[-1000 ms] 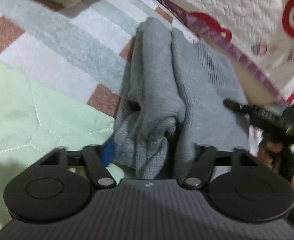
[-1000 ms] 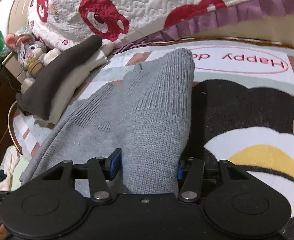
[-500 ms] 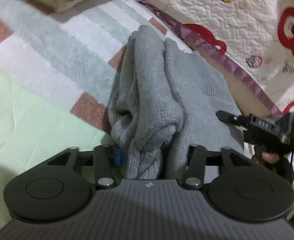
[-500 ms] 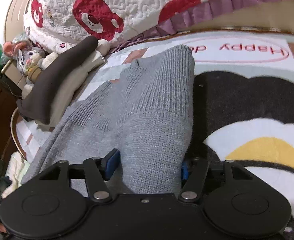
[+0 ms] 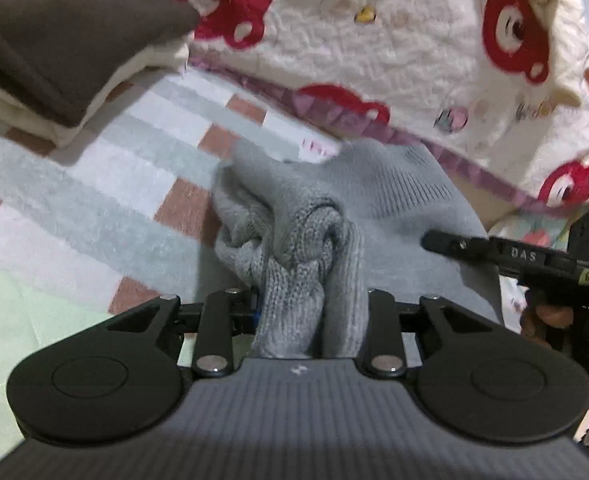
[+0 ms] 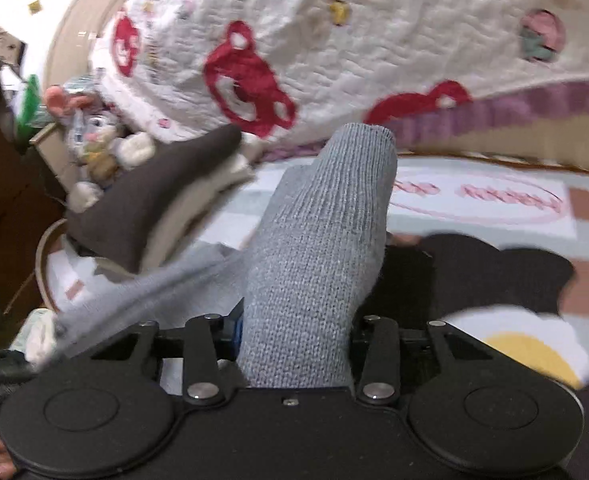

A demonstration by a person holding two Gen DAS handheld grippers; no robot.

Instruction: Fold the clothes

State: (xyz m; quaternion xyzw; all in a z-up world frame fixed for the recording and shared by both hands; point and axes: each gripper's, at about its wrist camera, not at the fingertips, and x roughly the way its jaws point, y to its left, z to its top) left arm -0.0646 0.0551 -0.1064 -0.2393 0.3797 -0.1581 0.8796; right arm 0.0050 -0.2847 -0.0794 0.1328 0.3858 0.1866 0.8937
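A grey knit sweater (image 5: 394,200) lies partly on the patchwork rug (image 5: 94,200), with its near edge lifted. My left gripper (image 5: 310,312) has a bunched fold of the sweater filling the gap between its jaws, which are closing on it. A finger (image 5: 474,246) of my right gripper reaches in from the right over the sweater. In the right wrist view the sweater (image 6: 326,240) rises as a thick fold out of my right gripper (image 6: 294,332). Its jaws are closing and press on the knit. A thinner part of the sweater trails down to the left.
A folded stack, dark brown on cream (image 5: 62,48), sits on the rug at the back left, also seen as the stack (image 6: 142,208). A white quilt with red bears (image 5: 374,40) hangs behind. Plush toys (image 6: 94,148) sit far left. A person's hand (image 5: 546,316) holds the right gripper.
Both grippers have risen with the sweater, whose held edge has come up off the rug. The jaws have narrowed on the knit. Both views now show more of the quilt and the stack.
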